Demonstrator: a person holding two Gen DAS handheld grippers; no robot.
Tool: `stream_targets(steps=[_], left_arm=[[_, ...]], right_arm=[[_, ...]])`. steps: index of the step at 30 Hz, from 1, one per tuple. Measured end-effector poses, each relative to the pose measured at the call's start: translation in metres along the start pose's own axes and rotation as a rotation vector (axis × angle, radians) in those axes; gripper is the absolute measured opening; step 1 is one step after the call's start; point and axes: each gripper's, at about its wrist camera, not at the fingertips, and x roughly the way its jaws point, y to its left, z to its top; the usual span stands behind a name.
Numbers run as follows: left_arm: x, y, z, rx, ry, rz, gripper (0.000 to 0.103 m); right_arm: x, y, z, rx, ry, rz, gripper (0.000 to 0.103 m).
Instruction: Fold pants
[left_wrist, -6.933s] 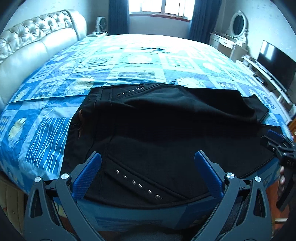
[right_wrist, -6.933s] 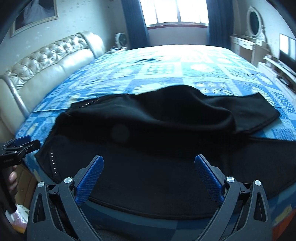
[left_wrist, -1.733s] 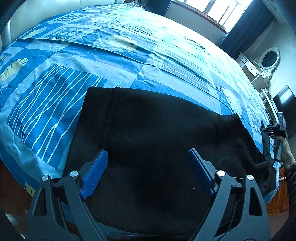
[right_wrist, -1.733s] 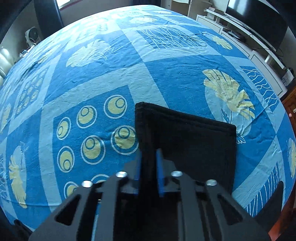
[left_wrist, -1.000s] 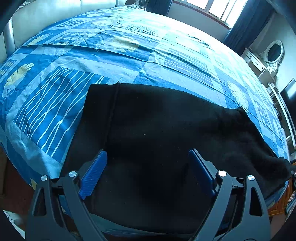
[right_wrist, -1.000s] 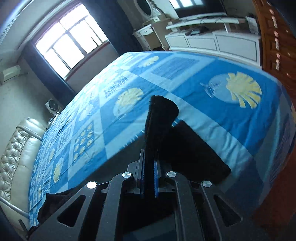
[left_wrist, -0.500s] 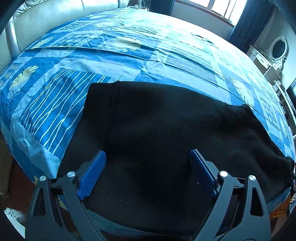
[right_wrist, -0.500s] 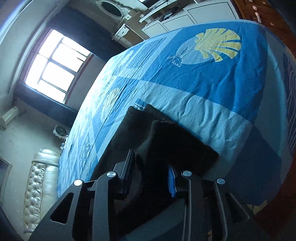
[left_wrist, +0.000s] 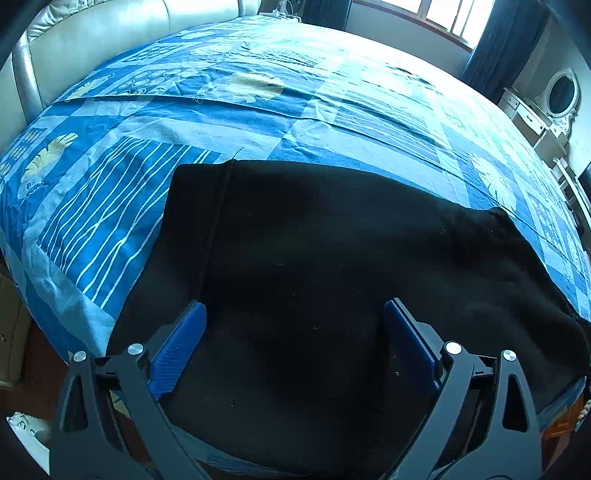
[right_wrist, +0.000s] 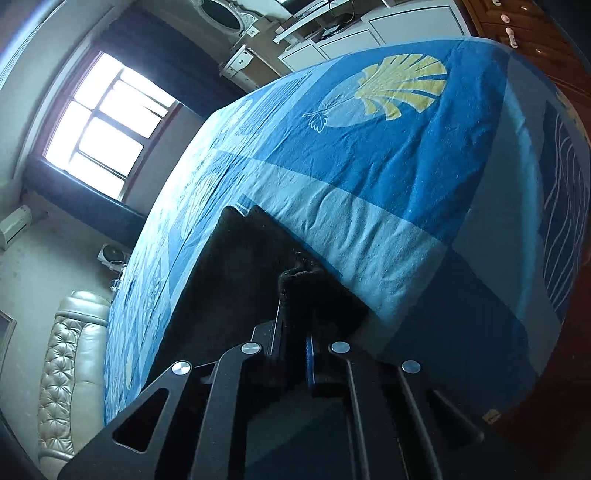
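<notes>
The black pants (left_wrist: 317, 273) lie folded lengthwise across the near part of the blue patterned bed, waistband end at the left, legs running to the right. My left gripper (left_wrist: 293, 343) is open and empty, hovering over the pants near the bed's front edge. In the right wrist view my right gripper (right_wrist: 295, 317) is shut on the leg end of the pants (right_wrist: 236, 280), which bunches between the blue pads. The view is tilted steeply.
The blue patchwork bedspread (left_wrist: 295, 96) covers the bed. A cream tufted headboard (right_wrist: 70, 354) is at the left. A white dresser with oval mirror (left_wrist: 554, 107) and white cabinets (right_wrist: 369, 29) stand on the right. A window (right_wrist: 107, 122) is beyond the bed.
My right gripper has closed tighter on the pant leg end and tilted further. My left gripper has drawn back slightly and stays open over the pants.
</notes>
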Motion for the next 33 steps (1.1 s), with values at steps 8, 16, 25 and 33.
stream_targets(steps=[8,16,25,33], left_arm=[[0.001,0.000,0.000,0.003,-0.006,-0.004,0.098],[0.002,-0.001,0.000,0.007,-0.013,0.003,0.100],[0.004,-0.002,0.000,0.013,-0.017,0.012,0.100],[0.006,-0.004,-0.001,0.024,-0.025,0.024,0.101]], right_arm=[[-0.026,0.037,0.030,-0.159,-0.089,-0.143,0.034],[0.060,0.095,0.069,-0.427,0.066,-0.210,0.053],[0.050,0.095,0.073,-0.396,0.002,-0.144,0.012],[0.075,0.061,0.071,-0.289,0.003,-0.176,0.015]])
